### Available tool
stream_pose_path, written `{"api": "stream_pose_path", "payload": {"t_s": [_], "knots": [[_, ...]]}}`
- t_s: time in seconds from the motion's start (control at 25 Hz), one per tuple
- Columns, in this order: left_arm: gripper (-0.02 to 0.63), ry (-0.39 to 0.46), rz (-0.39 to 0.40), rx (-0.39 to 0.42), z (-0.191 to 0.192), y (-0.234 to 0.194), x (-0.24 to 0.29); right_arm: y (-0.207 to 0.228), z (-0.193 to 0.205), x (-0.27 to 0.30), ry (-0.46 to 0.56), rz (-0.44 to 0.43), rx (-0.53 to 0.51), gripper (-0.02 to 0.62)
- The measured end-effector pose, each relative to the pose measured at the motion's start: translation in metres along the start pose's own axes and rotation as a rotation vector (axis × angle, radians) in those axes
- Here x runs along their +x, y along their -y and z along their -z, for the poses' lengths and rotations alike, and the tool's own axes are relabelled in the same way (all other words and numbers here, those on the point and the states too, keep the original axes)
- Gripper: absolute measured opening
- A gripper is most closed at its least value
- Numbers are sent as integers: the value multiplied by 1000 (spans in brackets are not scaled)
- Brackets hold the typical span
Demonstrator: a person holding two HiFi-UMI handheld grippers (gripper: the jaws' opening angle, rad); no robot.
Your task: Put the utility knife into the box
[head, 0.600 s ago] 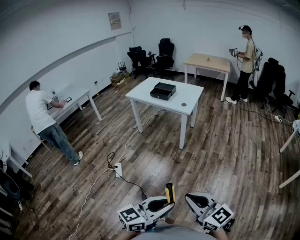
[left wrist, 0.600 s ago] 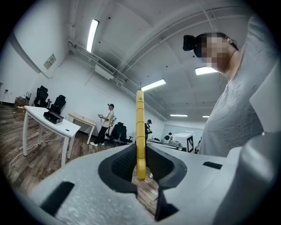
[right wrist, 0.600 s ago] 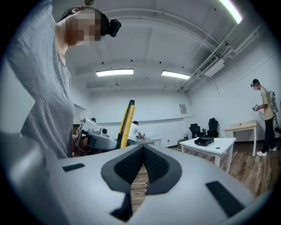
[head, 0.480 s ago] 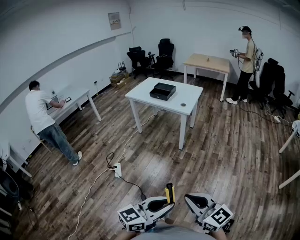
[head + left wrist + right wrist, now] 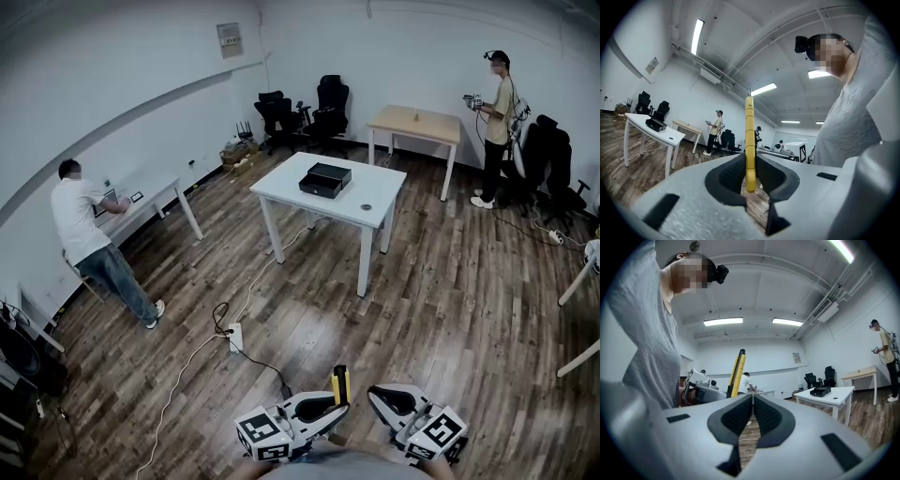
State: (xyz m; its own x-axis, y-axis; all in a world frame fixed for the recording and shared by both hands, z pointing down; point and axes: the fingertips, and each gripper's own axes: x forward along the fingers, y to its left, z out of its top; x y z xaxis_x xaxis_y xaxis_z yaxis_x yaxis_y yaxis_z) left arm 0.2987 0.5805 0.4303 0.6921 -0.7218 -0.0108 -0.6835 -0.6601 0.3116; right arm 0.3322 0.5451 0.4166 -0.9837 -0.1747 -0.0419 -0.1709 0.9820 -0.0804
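Note:
A yellow utility knife (image 5: 339,384) stands upright in my left gripper (image 5: 336,410), low in the head view and close to my body. In the left gripper view the knife (image 5: 749,140) rises from between the dark pads, which are shut on its lower end. My right gripper (image 5: 379,397) sits just to its right, its pads (image 5: 764,413) closed together with nothing between them. The black box (image 5: 326,179) lies on a white table (image 5: 375,211) far across the room, and it also shows small as the box (image 5: 655,124) and the box (image 5: 820,391) in the gripper views.
A cable and power strip (image 5: 235,337) lie on the wood floor between me and the table. One person (image 5: 89,239) stands at a desk on the left, another person (image 5: 496,127) by a wooden table (image 5: 417,124) at the back right. Office chairs (image 5: 305,114) line the far wall.
The person at the back right has stepped a little to the right. Both grippers and the knife have stayed where they were.

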Motion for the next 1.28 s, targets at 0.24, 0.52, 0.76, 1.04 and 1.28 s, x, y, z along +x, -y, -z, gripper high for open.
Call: {"api": "stream_pose_path", "payload": {"t_s": [0.24, 0.52, 0.76, 1.04, 1.28], "knots": [[77, -6, 4, -1, -1, 1, 6, 3, -2, -1, 11, -12, 14, 31], [77, -24, 31, 6, 1, 5, 19, 8, 0, -12, 12, 1, 17, 32], [77, -30, 37, -7, 1, 2, 27, 18, 3, -14, 4, 7, 32, 31], [77, -18, 19, -19, -7, -24, 24, 36, -2, 7, 18, 7, 46, 32], [77, 3, -17, -22, -20, -64, 21, 54, -3, 43, 18, -34, 52, 31]]}}
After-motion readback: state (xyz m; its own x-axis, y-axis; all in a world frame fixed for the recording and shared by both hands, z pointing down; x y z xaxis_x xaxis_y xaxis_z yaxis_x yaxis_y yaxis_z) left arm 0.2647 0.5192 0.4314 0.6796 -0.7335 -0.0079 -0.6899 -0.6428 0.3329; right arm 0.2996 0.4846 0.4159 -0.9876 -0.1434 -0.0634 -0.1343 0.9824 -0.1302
